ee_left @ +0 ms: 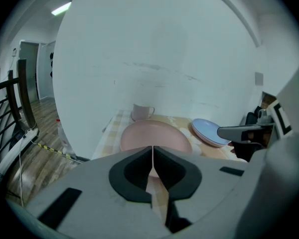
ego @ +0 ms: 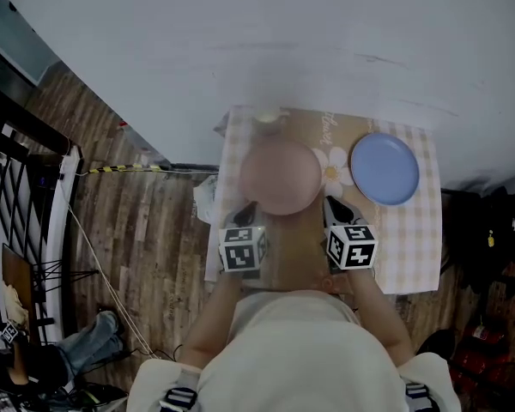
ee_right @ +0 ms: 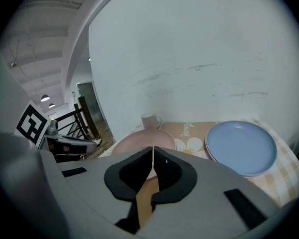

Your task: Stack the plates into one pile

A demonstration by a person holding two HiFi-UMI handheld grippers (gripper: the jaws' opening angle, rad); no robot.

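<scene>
Two round plates lie flat and face up on a small table [ego: 429, 277] pushed against a white wall [ego: 326, 41]. As discs, they have no long axis, and their shallow rims turn upward.

The pink plate [ego: 279, 177] sits on the table's left half, close to the left edge and just ahead of the grippers. The blue plate [ego: 384, 168] lies to its right, apart from it. A daisy print [ego: 333, 168] shows on the tan mat [ego: 296, 243] between the two. A pale mug [ee_left: 142, 112] stands upright behind the pink plate, near the wall.

The left gripper [ee_left: 153, 156] and right gripper [ee_right: 153, 156] hang side by side over the table's near edge. Each has its jaws pressed together with nothing between them. Bare mat lies open between the grippers and the pink plate's near rim.

A checked cloth [ego: 416, 230] covers the tabletop around the mat. Both plates look smooth and matte. A wood-plank floor [ego: 146, 230] runs to the table's left, with a black railing [ego: 17, 170] beyond it.
</scene>
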